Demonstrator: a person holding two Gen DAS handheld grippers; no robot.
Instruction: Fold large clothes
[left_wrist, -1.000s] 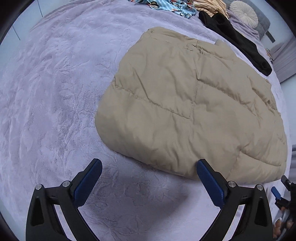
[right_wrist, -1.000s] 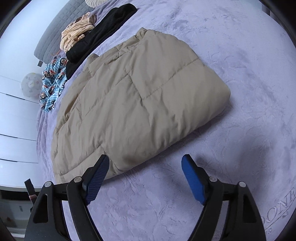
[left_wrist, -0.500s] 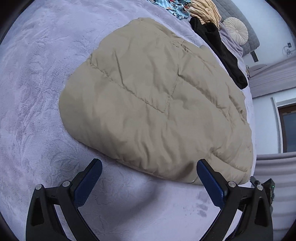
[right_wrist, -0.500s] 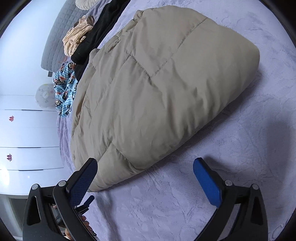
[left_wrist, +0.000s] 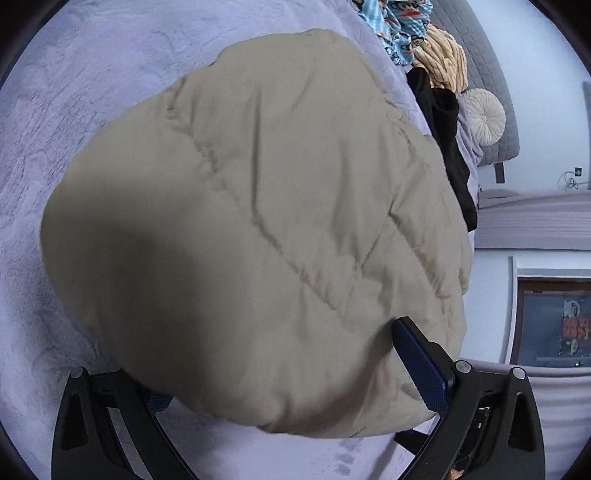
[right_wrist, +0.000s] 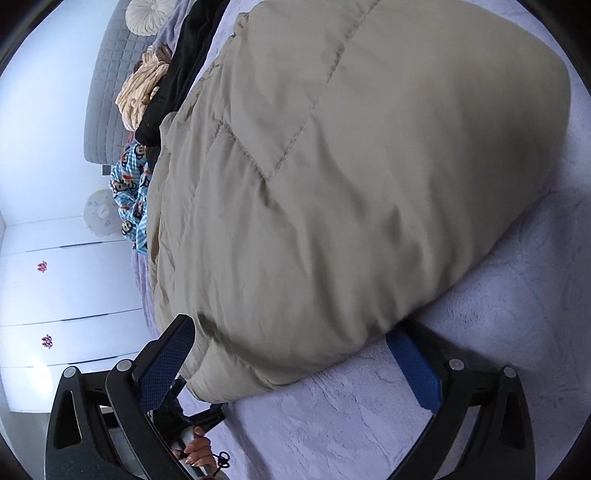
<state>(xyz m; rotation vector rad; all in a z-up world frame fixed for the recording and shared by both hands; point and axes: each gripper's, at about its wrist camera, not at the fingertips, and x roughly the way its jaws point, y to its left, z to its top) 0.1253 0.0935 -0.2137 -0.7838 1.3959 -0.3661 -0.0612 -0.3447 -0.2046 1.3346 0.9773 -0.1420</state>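
Observation:
A big beige quilted puffer jacket (left_wrist: 258, 221), folded, lies on the lilac plush bedspread (left_wrist: 74, 74) and fills most of both views; it also shows in the right wrist view (right_wrist: 351, 184). My left gripper (left_wrist: 291, 373) is open, its jaws straddling the jacket's near edge; the left pad is partly hidden under the fabric. My right gripper (right_wrist: 295, 362) is open too, its jaws on either side of the jacket's near corner, the right one partly under the fabric's edge.
Beyond the jacket lie a black garment (left_wrist: 447, 147), a tan fleece item (left_wrist: 443, 59) and a blue cartoon-print cloth (left_wrist: 402, 26). A round cushion (left_wrist: 484, 118) leans on the grey headboard (right_wrist: 107, 92). White cupboards (right_wrist: 55, 288) stand beside the bed.
Both grippers have moved forward to the jacket's near edge, from clear of it to straddling it. Both stay open. The jacket has not moved.

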